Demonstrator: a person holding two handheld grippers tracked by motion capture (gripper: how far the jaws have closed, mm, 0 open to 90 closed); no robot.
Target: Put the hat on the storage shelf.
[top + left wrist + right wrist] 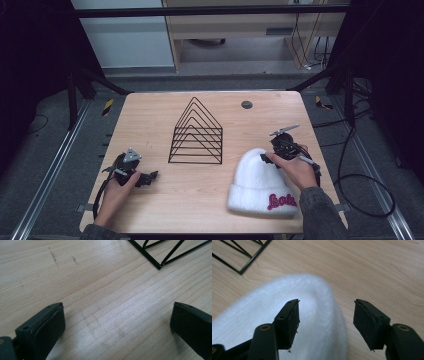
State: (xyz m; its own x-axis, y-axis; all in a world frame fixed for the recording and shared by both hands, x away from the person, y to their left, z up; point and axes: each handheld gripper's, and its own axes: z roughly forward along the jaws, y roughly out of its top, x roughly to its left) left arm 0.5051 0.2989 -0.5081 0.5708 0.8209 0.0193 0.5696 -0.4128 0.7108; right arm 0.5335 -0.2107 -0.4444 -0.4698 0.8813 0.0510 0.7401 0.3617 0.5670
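High view: the wooden table carries all items; I hold one set of tongs in each hand above it.

1. White knit hat. It lies flat on the table under and beside my right tongs, its cuff toward me, with pink lettering on the cuff. In the right gripper view the hat's rounded crown sits between and below the jaws: one jaw stands over the fleece, the other over bare wood just off the hat's edge. The jaws are set wide apart and grip nothing. I cannot tell whether a pad touches the fleece.

2. Black wire rack. It stands upright, a row of triangular frames on a rectangular base, ahead of both tongs and between them. A corner of its base shows in the right gripper view, beyond the hat. Its other near corner shows in the left gripper view, well ahead of the jaws.

3. Left tongs. They rest low over bare wood, well apart from the hat, pointing toward the table's middle. The jaws are spread wide with only wood grain between them.

4. Small dark round disc. It lies on the table beyond the rack, far from both tongs.
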